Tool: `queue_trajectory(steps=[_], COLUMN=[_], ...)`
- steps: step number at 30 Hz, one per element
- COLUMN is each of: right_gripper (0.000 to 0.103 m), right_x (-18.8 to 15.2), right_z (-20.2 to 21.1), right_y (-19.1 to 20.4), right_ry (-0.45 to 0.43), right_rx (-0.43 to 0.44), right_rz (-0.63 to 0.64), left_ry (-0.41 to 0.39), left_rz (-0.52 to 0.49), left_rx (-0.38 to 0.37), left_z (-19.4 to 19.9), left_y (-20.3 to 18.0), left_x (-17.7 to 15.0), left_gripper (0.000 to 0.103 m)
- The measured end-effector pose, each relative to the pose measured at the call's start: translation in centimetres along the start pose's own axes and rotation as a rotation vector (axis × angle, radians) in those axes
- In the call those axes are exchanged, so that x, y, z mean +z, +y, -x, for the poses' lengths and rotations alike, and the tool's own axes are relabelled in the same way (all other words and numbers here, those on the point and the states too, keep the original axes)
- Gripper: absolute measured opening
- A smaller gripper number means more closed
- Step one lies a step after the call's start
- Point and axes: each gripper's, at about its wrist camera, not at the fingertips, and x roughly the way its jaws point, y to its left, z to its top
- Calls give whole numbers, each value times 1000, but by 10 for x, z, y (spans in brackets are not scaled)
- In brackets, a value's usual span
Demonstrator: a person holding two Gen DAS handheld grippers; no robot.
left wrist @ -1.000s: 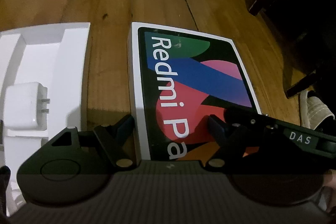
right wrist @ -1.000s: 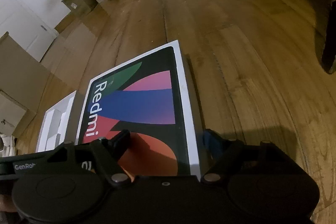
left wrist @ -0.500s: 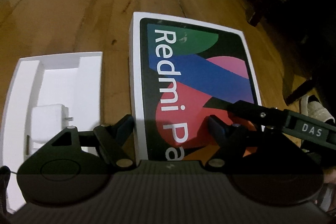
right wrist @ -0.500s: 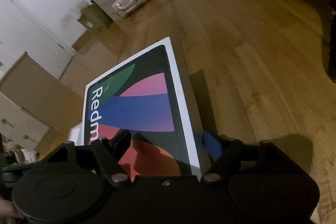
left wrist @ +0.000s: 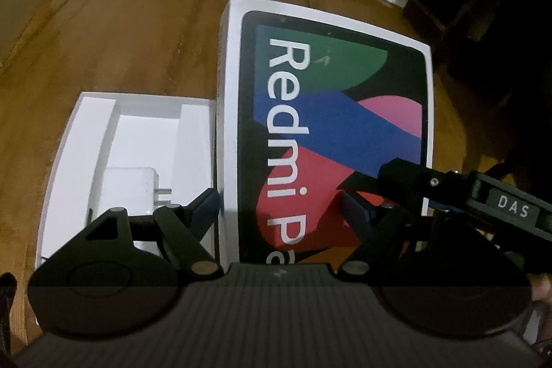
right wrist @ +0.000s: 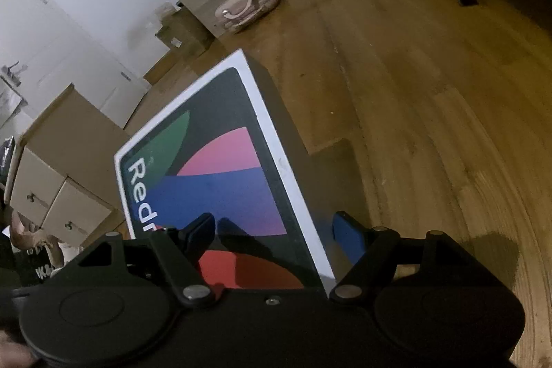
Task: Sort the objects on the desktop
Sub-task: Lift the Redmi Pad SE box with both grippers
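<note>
Redmi box lid (left wrist: 331, 126) lifted off floor, each near corner gripped by left tool (left wrist: 281, 212) and right tool (right wrist: 272, 233).

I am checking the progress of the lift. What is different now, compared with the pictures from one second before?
The Redmi Pad box lid has come up off the wooden floor, held between the left gripper and right gripper; both cameras now see more of the room. The white tray with the charger stayed on the floor. The grippers' opening did not change.
</note>
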Motion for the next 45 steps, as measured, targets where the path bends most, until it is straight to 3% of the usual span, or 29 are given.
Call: queue_trajectory(steps=[8, 16, 23, 29, 36, 45], right_gripper=[81, 80, 80, 80, 80, 80], right_x=[14, 22, 23, 23, 16, 7], right_z=[18, 30, 39, 46, 38, 18], right_y=[29, 32, 33, 15, 1, 6], right_ry=[-27, -39, -48, -26, 3, 51], right_rx=[-5, 7, 7, 14, 35, 95], right_rz=[13, -26, -37, -131, -189, -206], left_ry=[-55, -92, -108, -148, -139, -141], left_rz=[42, 130, 108, 95, 61, 108], left_rx=[-41, -125, -130, -191, -152, -100], left_z=[22, 35, 42, 51, 51, 46], left_y=[8, 21, 11, 3, -3, 26], left_x=[8, 12, 15, 18, 18, 16], left_gripper=[76, 78, 78, 80, 80, 82])
